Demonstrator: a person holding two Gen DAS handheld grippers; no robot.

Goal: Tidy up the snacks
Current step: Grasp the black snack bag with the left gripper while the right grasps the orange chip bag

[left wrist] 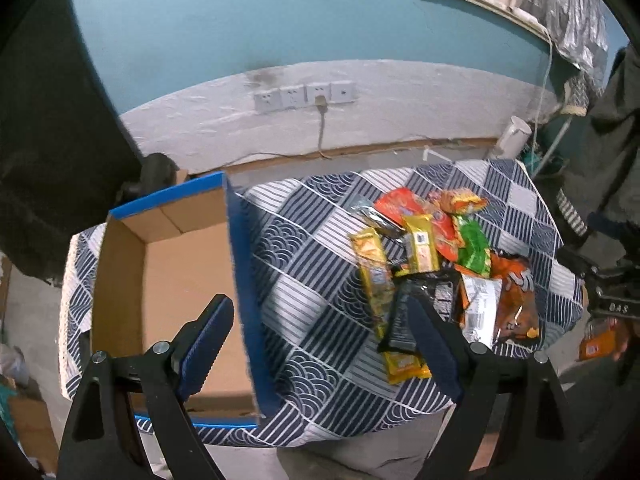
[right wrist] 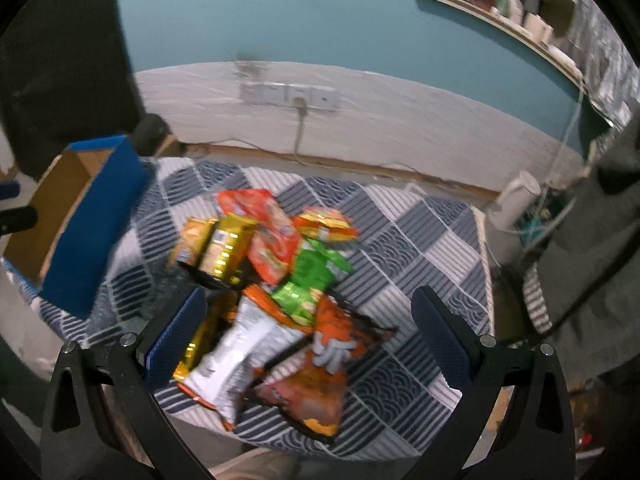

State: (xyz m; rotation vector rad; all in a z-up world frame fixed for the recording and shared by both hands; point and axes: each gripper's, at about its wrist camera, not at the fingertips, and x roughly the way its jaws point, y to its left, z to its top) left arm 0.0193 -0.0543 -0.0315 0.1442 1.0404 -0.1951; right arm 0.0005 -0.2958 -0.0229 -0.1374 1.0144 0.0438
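A heap of snack packets (left wrist: 440, 264) lies on the right part of a small table with a blue-and-white patterned cloth (left wrist: 312, 280): yellow bars, an orange bag, a green bag, a black packet and a silver-backed one. An open cardboard box (left wrist: 176, 280) with blue outer walls stands on the table's left, with nothing inside it. My left gripper (left wrist: 320, 320) hangs open above the box's right wall and the cloth, holding nothing. My right gripper (right wrist: 308, 320) is open over the heap (right wrist: 280, 280), its fingers either side of the silver-backed and orange bags. The box (right wrist: 80, 220) shows at left.
A pale wall with a row of sockets (left wrist: 304, 96) and a plugged cable runs behind the table. A person's dark clothing (left wrist: 608, 152) stands at the right edge. A white cylinder (left wrist: 514, 136) sits on the floor behind the table. A shelf (left wrist: 500, 4) hangs upper right.
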